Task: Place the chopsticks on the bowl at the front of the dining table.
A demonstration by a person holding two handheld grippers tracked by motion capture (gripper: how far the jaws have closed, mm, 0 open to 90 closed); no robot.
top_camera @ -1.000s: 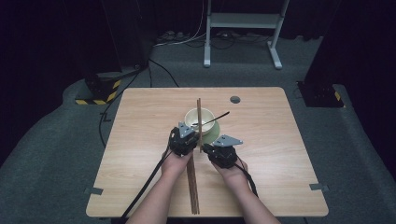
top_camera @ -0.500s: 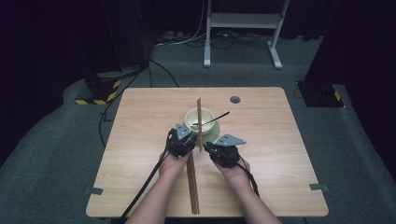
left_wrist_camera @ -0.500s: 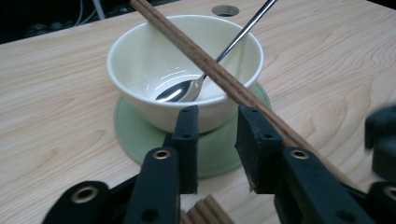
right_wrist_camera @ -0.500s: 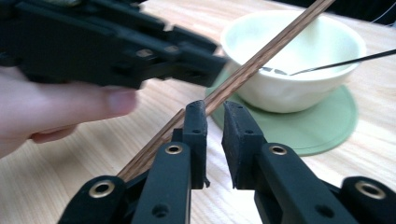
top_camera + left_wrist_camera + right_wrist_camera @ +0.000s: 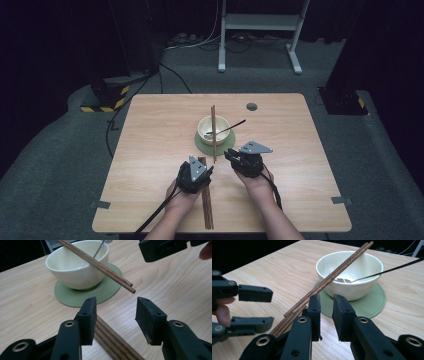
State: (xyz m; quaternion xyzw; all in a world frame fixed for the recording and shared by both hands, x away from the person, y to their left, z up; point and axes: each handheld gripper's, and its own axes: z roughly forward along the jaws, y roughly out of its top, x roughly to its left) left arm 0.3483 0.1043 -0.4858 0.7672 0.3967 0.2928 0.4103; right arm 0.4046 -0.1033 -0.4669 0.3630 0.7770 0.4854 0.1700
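Two pairs of brown wooden chopsticks, four thin sticks in all. One pair [image 5: 213,131] propped across the rim of the bowl [image 5: 207,131], centre of the high view, near end jutting free past the mat [image 5: 229,146]; same pair [image 5: 100,265] running from upper left toward the centre in the left gripper view, tips blunt and square-cut. Second pair [image 5: 205,205] flat on the surface [image 5: 150,140], lower centre, passing partly under the left gripper [image 5: 206,168]; grain lines visible along it in the left gripper view [image 5: 112,340].

Left gripper's fingers [image 5: 88,315] parted, just been opening, nothing pressed between them, lying pair below the gap. Right gripper [image 5: 229,154] just right of the propped pair's near end; fingers [image 5: 315,307] standing a narrow gap apart, nothing between them, chopsticks [image 5: 329,277] passing just left of them.

One cream bowl, one round green mat under it, one spoon [image 5: 227,129] leaning in the bowl, handle toward the right
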